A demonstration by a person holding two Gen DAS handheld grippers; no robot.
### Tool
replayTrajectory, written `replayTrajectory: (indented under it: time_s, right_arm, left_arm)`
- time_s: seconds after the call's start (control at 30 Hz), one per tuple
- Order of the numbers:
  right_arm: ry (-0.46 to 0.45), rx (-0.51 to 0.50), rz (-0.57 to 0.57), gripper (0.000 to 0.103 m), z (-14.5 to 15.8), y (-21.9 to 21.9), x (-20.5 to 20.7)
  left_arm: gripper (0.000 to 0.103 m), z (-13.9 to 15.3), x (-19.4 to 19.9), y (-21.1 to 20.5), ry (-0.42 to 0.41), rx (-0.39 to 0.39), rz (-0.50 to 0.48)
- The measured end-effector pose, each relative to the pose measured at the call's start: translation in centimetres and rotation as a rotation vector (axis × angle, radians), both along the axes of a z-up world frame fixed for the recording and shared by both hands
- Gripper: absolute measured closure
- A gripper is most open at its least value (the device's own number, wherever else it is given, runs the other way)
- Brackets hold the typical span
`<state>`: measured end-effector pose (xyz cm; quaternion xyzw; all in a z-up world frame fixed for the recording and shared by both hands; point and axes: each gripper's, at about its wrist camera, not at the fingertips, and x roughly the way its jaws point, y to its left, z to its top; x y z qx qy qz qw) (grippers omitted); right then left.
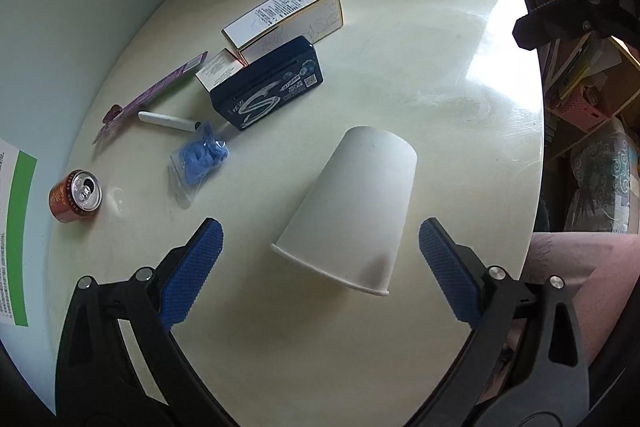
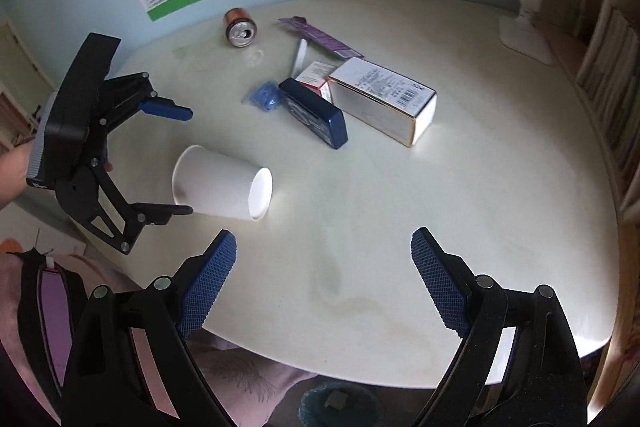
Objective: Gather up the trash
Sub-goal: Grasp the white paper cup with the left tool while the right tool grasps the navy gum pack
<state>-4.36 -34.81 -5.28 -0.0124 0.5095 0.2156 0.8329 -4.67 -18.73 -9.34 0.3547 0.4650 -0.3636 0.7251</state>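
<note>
Trash lies scattered on the pale round table [image 2: 400,227], and the nearest piece is the paper cup [image 1: 352,203], which rests on its side near the edge where the person sits. The left gripper [image 1: 320,259] hovers at the cup's rim end with its jaws wide apart, not touching it; the right gripper [image 2: 324,275] is also spread wide and holds nothing, over bare table beside the cup. I judge the cup is the step in hand. It is thin, smooth and conical, so it may roll or crush — better to close gently across the body, not the flexible rim. Beyond the cup lie a dark blue tin [image 1: 268,83] with hard glossy corners, a long white carton [image 1: 284,19], a crinkled bag of blue bits [image 1: 200,159], a white stick [image 1: 168,121], a flat purple wrapper [image 1: 156,91], and, farthest, an opened metal can [image 1: 76,195].
</note>
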Motion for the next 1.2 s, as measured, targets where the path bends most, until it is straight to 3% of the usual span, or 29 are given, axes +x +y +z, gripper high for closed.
replayTrajectory:
  time_s: [0.2, 0.6, 0.67, 0.8, 0.9, 1.03, 1.2]
  right_arm:
    - [0.016, -0.007, 0.204, 0.014, -0.9, 1.7, 4.9]
    - [0.041, -0.032, 0.491, 0.016, -3.6, 5.2, 11.0]
    - [0.056, -0.037, 0.530, 0.023, -4.2, 6.0, 11.8]
    - [0.077, -0.059, 0.585, 0.033, -5.9, 7.5, 13.3]
    - [0.074, -0.075, 0.607, 0.042, -6.7, 8.4, 14.0]
    - [0.068, -0.105, 0.626, 0.076, -7.7, 9.3, 14.8]
    - [0.063, -0.097, 0.636, 0.081, -8.1, 9.0, 15.0]
  left_arm:
    - [0.007, -1.5, 0.1, -1.4, 0.014, 0.038, 0.015]
    - [0.007, -2.9, 1.5, -0.4, 0.087, 0.005, 0.226]
    - [0.008, -3.1, 1.8, 0.0, 0.091, 0.001, 0.263]
    - [0.024, -3.7, 3.1, 1.0, 0.117, -0.010, 0.341]
    - [0.026, -3.9, 3.4, 1.6, 0.113, -0.010, 0.386]
    - [0.030, -3.7, 3.9, 2.6, 0.105, -0.024, 0.440]
    - [0.034, -3.1, 4.2, 3.6, 0.096, -0.036, 0.493]
